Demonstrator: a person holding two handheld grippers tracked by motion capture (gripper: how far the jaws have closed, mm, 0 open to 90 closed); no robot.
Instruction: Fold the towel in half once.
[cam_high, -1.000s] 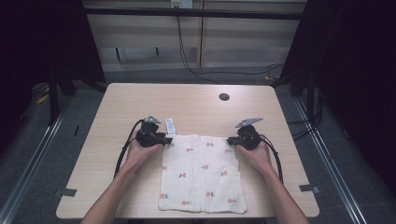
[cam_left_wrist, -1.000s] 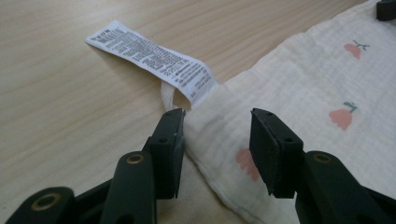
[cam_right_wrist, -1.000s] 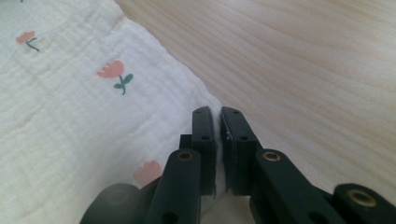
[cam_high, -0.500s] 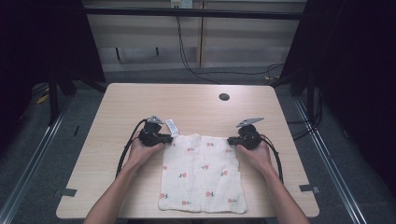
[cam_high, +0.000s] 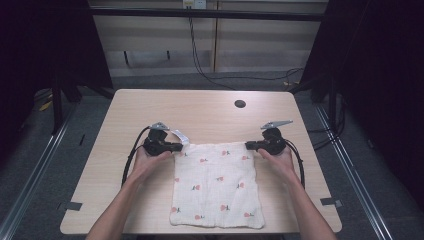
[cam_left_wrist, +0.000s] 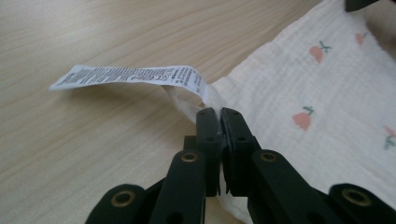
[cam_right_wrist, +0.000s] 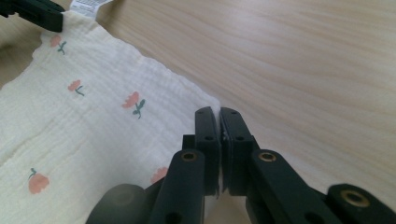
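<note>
Both far corners of the cloth are pinched

Your left gripper (cam_high: 176, 147) and right gripper (cam_high: 248, 145) are clamped shut on the cloth (cam_high: 216, 183), which lies flat mid-table; since a second ago nothing has lifted, so the fold hasn't started.

A cream cloth (cam_high: 217, 185) printed with small red flowers on green stems is spread flat on the table (cam_high: 200, 112), roughly rectangular, with its near edge close to the table's front edge. Its weave is seen as crinkled in the gripper views. A white care label (cam_left_wrist: 130, 77) with fine print is attached at the far left corner and stands out over the wood.
</note>
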